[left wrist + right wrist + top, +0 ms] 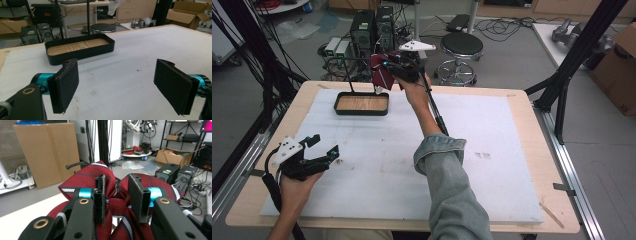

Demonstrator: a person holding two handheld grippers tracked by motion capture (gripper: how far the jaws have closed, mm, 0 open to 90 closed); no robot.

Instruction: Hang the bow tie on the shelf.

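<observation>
I see the right gripper point(116, 200) raised at the bench's point(522, 150) far edge, jaws pinched on a bunched red striped tie point(87, 178); its tail point(382, 80) hangs down below the gripper, long axis roughly vertical, over the black tray point(362, 104). Left gripper point(120, 87) sits low near me, jaws wide, holding nothing.

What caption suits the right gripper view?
Right gripper shut on a red striped tie, lifted above the table.

I see even, bright indoor light from overhead, soft faint shadows beneath the black tray point(361, 104), no harsh glare, slightly soft low-resolution frames, near jaws blurred, background behind the tray mildly hazy.
</observation>
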